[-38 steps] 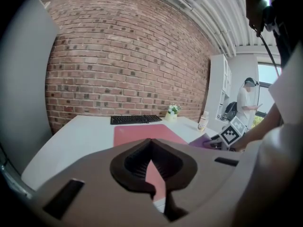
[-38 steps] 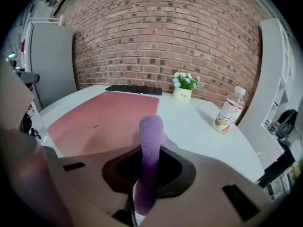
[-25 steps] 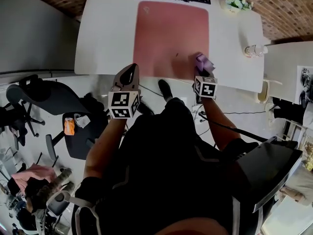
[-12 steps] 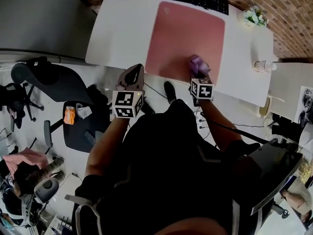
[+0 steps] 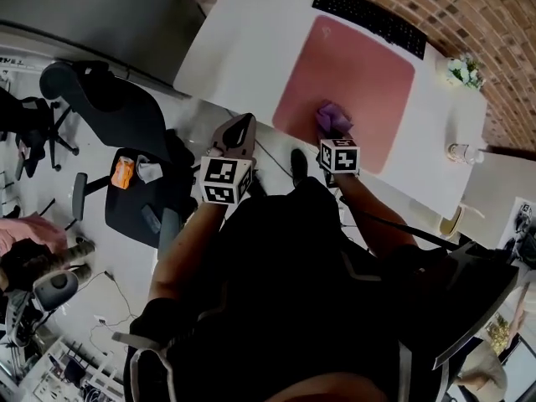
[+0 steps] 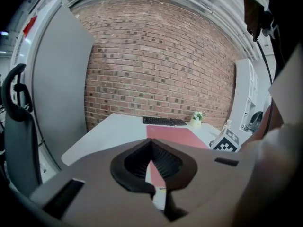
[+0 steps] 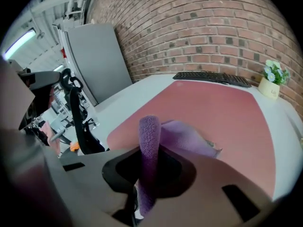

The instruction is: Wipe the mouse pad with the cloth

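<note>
Cloth [image 7: 184,136], fuzzy purple, on flat pink mouse pad [image 7: 227,112]

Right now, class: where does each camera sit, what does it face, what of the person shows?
Head view: on the head, facing down at the mouse pad; torso, forearms show.
Left gripper view: on the left gripper, facing the brick wall; shut jaws show.
Right gripper view: on the right gripper, jaws clamping the cloth.
All share the mouse pad.

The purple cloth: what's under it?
The pink mouse pad lies under the cloth, on the white desk. The spot right beneath the cloth is covered and cannot be seen. The right tool grips the cloth.
</note>
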The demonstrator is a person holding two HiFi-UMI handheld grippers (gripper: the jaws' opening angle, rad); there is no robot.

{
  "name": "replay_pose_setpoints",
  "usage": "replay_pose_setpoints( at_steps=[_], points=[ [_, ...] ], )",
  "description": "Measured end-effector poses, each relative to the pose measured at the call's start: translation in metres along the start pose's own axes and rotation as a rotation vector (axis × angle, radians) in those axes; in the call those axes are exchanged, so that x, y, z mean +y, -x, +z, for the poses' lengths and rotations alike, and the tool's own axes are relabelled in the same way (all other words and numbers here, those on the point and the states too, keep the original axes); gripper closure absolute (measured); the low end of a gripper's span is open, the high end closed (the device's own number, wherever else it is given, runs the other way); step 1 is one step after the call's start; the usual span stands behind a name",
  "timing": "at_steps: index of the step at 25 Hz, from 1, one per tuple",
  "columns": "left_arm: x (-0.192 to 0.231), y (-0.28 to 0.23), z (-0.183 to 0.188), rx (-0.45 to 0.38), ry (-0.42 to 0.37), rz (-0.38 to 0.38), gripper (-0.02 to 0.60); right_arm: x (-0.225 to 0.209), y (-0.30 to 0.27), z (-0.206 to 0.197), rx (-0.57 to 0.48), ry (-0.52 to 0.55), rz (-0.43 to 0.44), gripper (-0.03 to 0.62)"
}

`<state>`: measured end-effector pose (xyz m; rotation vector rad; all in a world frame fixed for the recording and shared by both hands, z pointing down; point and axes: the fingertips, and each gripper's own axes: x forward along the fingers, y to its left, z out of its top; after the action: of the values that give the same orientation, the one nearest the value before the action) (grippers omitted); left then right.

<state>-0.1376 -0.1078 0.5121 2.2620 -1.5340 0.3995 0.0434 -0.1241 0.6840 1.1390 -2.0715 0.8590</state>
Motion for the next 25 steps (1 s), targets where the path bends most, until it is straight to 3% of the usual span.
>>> replay_pose_setpoints(
  at_steps=[9, 15, 20, 25],
  points=[
    [0.026, 0.027, -0.004, -0.008, 0.035, 0.097, 0.58, 0.065, -0.042, 0.029, 0.043, 0.09, 0.127, 0.534],
    [0.039, 0.044, -0.007, -0.012, 0.048, 0.142, 0.58, 0.104, -0.06, 0.038, 0.065, 0.056, 0.207, 0.534],
    [0.045, 0.038, 0.0, -0.017, 0.043, 0.115, 0.58, 0.118, -0.058, 0.063, 0.004, 0.012, 0.263, 0.534],
    [0.031, 0.013, 0.008, -0.014, 0.024, 0.015, 0.58, 0.094, -0.015, 0.09, -0.114, -0.094, 0.272, 0.534]
  ],
)
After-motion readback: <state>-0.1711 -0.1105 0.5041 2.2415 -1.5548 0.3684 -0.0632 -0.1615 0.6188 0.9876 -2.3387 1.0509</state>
